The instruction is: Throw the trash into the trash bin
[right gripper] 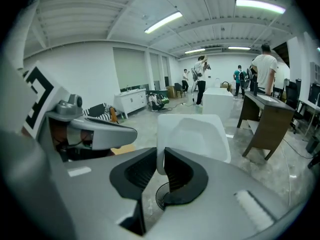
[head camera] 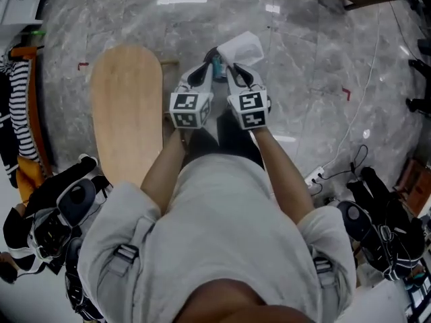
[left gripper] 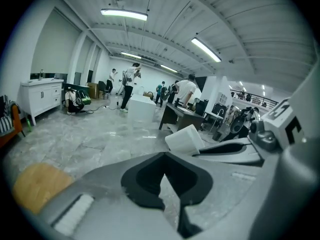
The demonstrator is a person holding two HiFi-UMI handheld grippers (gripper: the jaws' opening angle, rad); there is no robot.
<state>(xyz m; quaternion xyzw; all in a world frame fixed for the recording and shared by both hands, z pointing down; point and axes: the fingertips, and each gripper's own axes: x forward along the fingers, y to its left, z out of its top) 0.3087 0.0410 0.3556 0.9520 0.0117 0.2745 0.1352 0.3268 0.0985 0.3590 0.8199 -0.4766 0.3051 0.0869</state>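
Trash, a white cup-like container (right gripper: pixel 192 134), is clamped by one edge between the ribbed black pads of the right gripper (right gripper: pixel 161 166) and stands up above them. Only the right gripper view shows this grip plainly. In the head view the container (head camera: pixel 241 48) merely pokes out ahead of the right gripper (head camera: pixel 237 73), over the grey marble floor (head camera: pixel 303 39), with the left gripper (head camera: pixel 202 73) just beside it. The left gripper view shows the left gripper (left gripper: pixel 164 169) with its jaws drawn together and nothing between them. It also shows the container (left gripper: pixel 185 139) off to the right and a light wooden top (left gripper: pixel 40 184) low at the left.
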